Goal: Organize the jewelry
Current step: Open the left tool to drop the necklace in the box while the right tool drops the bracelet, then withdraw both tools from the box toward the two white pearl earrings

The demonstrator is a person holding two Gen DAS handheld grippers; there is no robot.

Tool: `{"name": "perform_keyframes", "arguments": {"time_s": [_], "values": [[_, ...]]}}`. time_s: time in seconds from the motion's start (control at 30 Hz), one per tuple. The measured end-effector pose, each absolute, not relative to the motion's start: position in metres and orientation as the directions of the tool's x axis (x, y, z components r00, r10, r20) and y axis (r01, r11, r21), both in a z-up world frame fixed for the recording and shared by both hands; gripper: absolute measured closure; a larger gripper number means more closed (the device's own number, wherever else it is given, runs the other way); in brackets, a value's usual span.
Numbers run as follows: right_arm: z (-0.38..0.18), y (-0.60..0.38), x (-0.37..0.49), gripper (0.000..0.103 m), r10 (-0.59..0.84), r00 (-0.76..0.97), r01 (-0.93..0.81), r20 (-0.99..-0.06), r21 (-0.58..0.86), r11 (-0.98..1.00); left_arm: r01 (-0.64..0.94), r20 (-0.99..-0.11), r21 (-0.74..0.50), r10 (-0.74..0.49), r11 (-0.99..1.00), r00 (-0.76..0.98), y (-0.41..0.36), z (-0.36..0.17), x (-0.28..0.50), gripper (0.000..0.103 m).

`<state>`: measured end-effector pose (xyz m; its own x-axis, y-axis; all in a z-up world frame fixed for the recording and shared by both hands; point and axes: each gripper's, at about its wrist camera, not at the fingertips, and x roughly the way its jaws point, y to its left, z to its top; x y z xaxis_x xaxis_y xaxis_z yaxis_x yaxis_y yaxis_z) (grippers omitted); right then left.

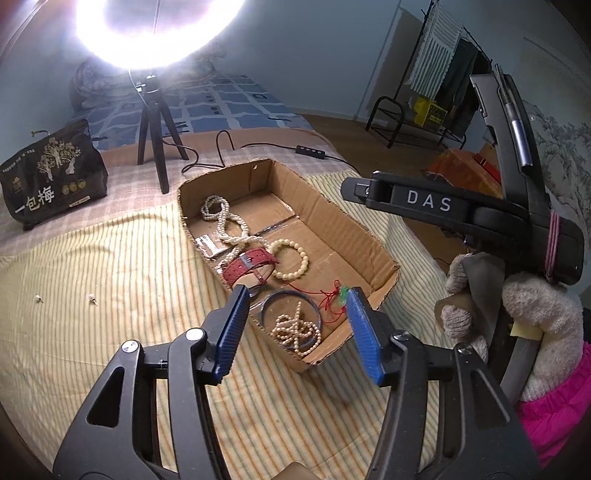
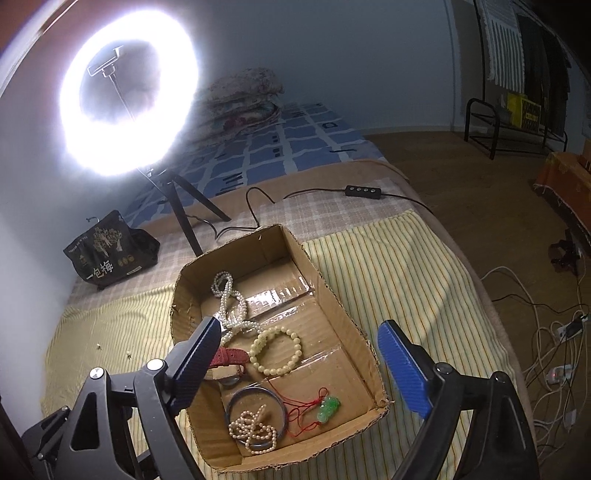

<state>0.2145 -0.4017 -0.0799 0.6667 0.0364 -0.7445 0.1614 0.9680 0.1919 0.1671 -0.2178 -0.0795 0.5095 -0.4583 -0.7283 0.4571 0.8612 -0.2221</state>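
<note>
An open cardboard box (image 1: 369,229) (image 2: 340,295) lies on a striped cloth. It holds a long pearl necklace (image 1: 225,221) (image 2: 229,299), a cream bead bracelet (image 1: 291,258) (image 2: 275,350), a red watch strap (image 1: 247,266) (image 2: 229,358), a blue bangle (image 1: 271,297) (image 2: 236,400) around a bunched pearl strand (image 1: 295,330) (image 2: 253,430), and a green pendant on red cord (image 1: 343,291) (image 2: 327,406). My left gripper (image 1: 298,295) hovers open above the box's near end, holding nothing. My right gripper (image 2: 299,325) is open and empty above the box.
Two small pearl studs (image 1: 92,297) lie on the cloth left of the box. A ring light on a tripod (image 1: 155,33) (image 2: 125,107), its cable control (image 1: 310,150) and a black snack bag (image 1: 51,173) stand behind. A gloved hand (image 1: 461,295) holds the right tool. The bed's edge drops to a cable-strewn floor (image 2: 554,332).
</note>
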Motion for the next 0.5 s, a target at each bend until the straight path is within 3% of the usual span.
{"name": "perform_keyframes", "arguments": {"time_s": [0.5], "values": [[-0.068,-0.366,0.214,0.014,0.046,0.716,0.096,-0.697,0.163,0.982,0.363,-0.737,-0.185,-0.373,0.913,0.564,-0.149,-0.076,0.178,0.043]]}}
